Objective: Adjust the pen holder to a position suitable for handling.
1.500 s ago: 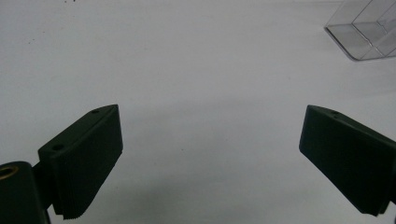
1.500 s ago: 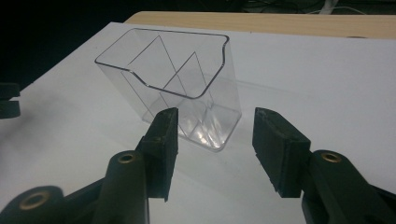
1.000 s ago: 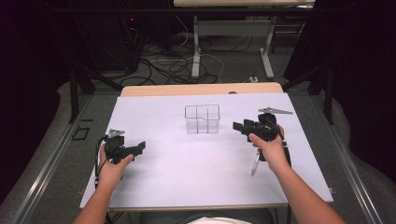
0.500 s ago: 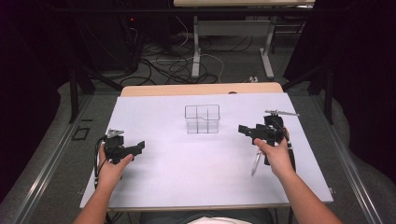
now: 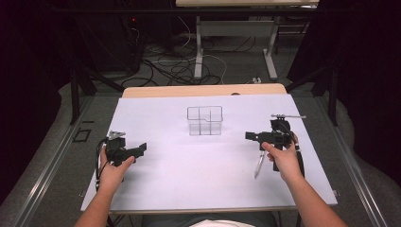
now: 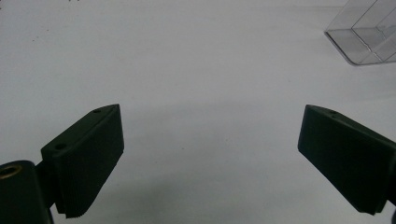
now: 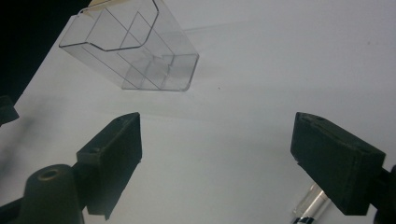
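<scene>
My right hand-held gripper (image 5: 249, 136) has jaws apart, empty — they've just been opening. The silver-and-clear pen (image 5: 258, 165) lies on the white tabletop (image 5: 189, 175) at lower right, just under it; approach the barrel squarely. Clear plastic divided organiser (image 5: 204, 120) sits centre. Versus the earlier frame, the gripper has pulled back from the organiser.

Bare white table (image 5: 189, 175) between both hands; only clear organizer (image 5: 204, 120) mid-table, pen (image 5: 258, 165) beside right hand.

— What colours does the table carry?
— A white sheet-covered tabletop (image 5: 189, 165) with a pale wood edge; a clear plastic divided organiser box (image 5: 204, 120), colourless.
— And the tools?
— Matte black two-jaw grippers (image 5: 138, 150); a silver-and-clear slim pen (image 5: 258, 165).
</scene>
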Tool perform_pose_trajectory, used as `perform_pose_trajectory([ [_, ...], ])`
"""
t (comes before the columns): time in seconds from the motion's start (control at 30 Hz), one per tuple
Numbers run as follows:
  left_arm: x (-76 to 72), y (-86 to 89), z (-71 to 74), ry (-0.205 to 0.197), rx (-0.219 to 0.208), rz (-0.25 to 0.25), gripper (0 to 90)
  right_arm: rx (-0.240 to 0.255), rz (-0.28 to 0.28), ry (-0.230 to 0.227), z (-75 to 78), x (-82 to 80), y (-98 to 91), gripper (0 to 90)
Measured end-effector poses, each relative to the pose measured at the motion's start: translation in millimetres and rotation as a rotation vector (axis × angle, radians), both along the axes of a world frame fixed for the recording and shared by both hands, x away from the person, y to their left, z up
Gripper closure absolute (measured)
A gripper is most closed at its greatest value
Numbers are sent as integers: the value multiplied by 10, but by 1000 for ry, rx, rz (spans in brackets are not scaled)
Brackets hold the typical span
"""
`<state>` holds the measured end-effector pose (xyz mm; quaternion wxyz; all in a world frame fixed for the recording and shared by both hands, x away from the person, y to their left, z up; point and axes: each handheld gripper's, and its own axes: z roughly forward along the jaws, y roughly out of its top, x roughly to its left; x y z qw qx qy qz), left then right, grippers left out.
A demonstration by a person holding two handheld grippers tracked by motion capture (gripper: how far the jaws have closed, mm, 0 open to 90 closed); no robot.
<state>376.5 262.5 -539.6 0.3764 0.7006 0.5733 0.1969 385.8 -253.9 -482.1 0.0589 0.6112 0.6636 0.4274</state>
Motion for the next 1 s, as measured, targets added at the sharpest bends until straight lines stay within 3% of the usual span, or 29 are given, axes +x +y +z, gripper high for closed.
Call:
perform_pose_trajectory([
  [0.17, -1, 2, -1, -2, -4, 2, 71, -5, -4, 77, -19, 10, -70, 173],
  [0.23, -1, 5, -2, 0, -3, 0, 72, 15, -23, 117, -22, 6, -87, 173],
  [0.33, -1, 3, -1, 3, -2, 2, 73, 17, -27, 124, -25, -4, -114, 173],
  [0.37, 0, 2, 0, 1, -3, 2, 73, -10, -53, 107, -32, -19, -137, 173],
  [0.5, -1, -4, 1, 1, -5, 2, 74, -1, -82, 121, -40, -23, -164, 179],
  [0.53, 1, -5, -2, 0, -7, 0, 74, 11, -86, 136, -37, -17, -155, 186],
  [0.6, 1, -13, -3, 1, -9, 2, 74, -11, -104, 168, -51, -6, -158, 202],
  [0.67, 1, -20, -1, -2, -11, -2, 74, 23, -114, 242, -86, 10, -182, 209],
  [0.7, 1, -22, 2, -4, -9, -6, 75, 39, -120, 256, -98, 11, -188, 242],
  [0.97, -3, -25, 13, -9, -11, -9, 75, 11, -224, 288, -211, -15, -190, 430],
  [1.0, -3, -25, 15, -11, -13, -8, 75, 24, -229, 298, -239, -36, -212, 504],
])
